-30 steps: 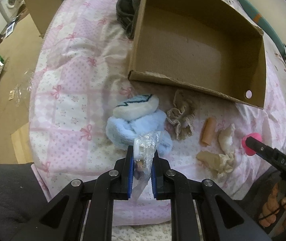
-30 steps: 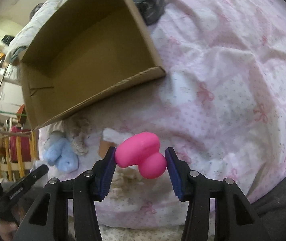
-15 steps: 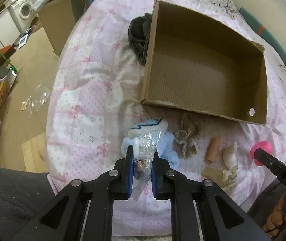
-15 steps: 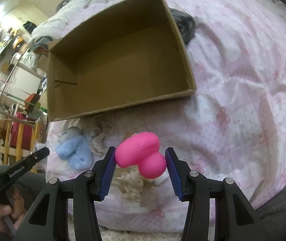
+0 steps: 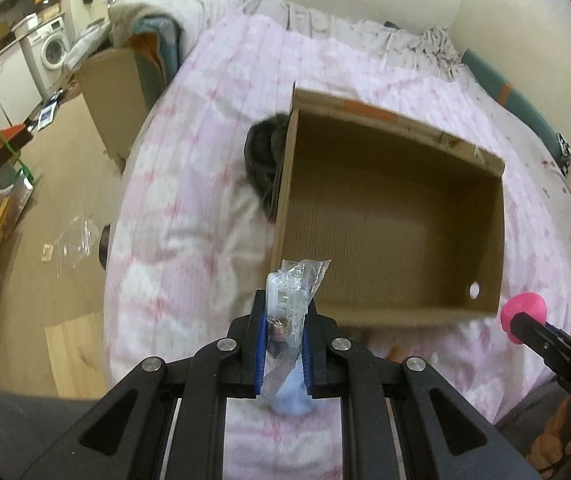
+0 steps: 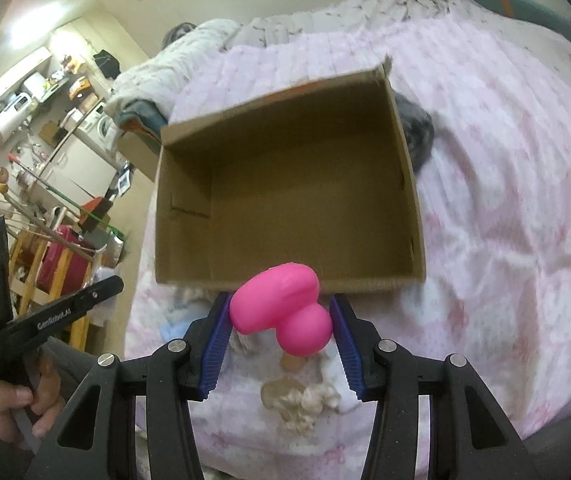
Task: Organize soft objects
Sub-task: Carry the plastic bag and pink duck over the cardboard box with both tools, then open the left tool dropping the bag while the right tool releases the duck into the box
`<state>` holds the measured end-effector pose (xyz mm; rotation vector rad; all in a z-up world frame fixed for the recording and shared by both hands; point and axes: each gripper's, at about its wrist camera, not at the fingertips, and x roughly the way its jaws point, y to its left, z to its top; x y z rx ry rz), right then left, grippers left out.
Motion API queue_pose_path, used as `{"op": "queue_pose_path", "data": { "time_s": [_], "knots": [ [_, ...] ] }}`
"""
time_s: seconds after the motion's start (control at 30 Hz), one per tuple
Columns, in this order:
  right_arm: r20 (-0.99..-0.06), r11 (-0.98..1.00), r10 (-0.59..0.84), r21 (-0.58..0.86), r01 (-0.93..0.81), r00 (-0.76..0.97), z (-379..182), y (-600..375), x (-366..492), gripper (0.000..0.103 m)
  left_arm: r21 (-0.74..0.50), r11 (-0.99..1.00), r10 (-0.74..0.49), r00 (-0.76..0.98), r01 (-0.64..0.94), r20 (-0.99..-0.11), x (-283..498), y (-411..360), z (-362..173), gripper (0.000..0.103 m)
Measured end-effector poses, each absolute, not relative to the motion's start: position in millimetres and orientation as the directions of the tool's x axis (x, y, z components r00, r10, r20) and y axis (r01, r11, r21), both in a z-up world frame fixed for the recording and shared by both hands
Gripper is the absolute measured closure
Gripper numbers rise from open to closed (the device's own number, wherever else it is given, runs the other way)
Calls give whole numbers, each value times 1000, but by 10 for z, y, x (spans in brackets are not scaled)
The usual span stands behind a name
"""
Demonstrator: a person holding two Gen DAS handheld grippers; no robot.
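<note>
The left gripper pinches only the crinkled film of a clear plastic packet, which could slide out short of the cardboard box if the film creeps, while the right gripper clasps a rounded pink squishy toy that could squirt from the pads (both hang just outside the box's near wall). The box sits mid-bed on a rumpled pink quilt, leftover soft bits near its front edge, a washing machine beyond the left side
</note>
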<state>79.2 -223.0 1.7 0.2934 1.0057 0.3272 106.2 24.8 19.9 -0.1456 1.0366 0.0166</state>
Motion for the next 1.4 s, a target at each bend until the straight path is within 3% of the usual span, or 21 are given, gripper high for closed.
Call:
{"op": "queue_pose_path", "data": {
  "time_s": [0.37, 0.57, 0.67, 0.97, 1.4],
  "knots": [
    [-722, 912, 402, 371, -175, 563, 132, -2324, 1262, 51, -63, 998, -49, 578, -5, -815, 1576, -105, 311, 90],
    [-766, 927, 363, 353, -125, 531, -155, -2310, 1336, 51, -28, 999, -42, 584, 33, -810, 1702, -282, 36, 90],
    [-787, 936, 345, 332, -120, 512, -253, -2283, 1350, 51, 53, 996, -4, 602, 77, -799, 1664, -368, -155, 90],
    [-827, 948, 318, 287, -138, 463, -410, -2163, 1390, 51, -25, 1000, -30, 567, 16, -823, 1764, -208, -323, 90],
    [-863, 959, 283, 245, -143, 419, -532, -2098, 1399, 51, -37, 999, -51, 600, 36, -798, 1742, -250, -301, 90]
  ]
}}
